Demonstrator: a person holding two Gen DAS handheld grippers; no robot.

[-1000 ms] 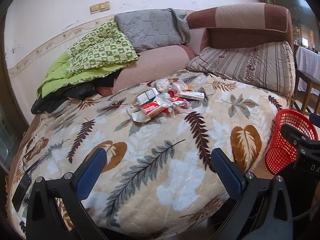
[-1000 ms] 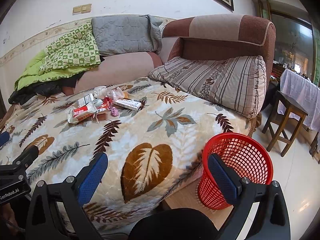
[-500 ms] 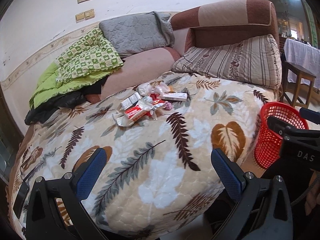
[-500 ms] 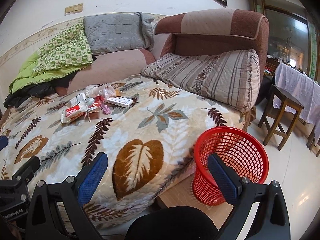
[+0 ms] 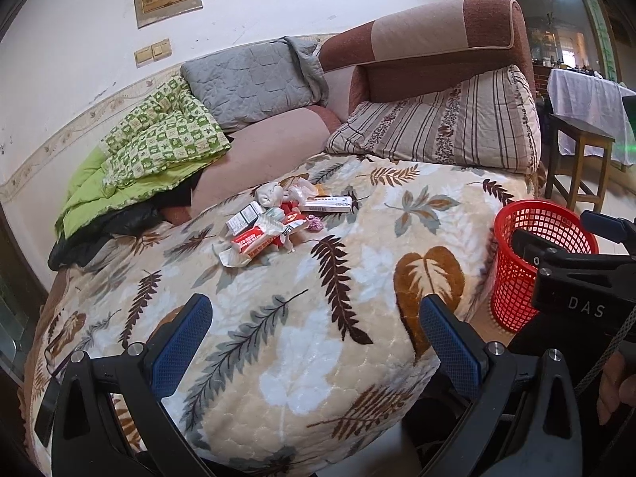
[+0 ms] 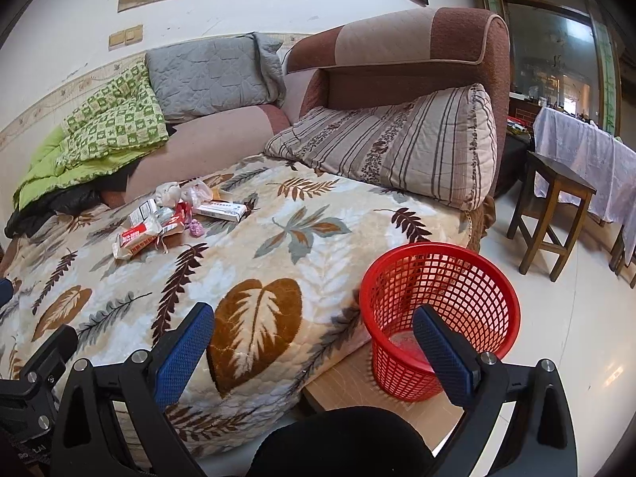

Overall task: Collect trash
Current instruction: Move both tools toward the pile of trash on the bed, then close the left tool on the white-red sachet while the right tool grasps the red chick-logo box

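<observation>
Crinkled wrappers and small cartons, trash pile [image 5: 284,220], heaped mid leaf-print plush blanket [image 5: 278,310]. Beside the bed edge, red mesh basket [image 6: 439,318]. Left gripper [image 5: 314,338] and right gripper [image 6: 314,342] spread wide, empty. Since before: drawn back slightly.

A sofa bed is wearing a cream leaf-patterned blanket [image 5: 302,342]. A cluster of wrappers and small boxes [image 5: 278,218] is lying on it toward the back, with a striped pillow [image 6: 397,147] and a green quilt [image 5: 159,143] resting behind.
</observation>
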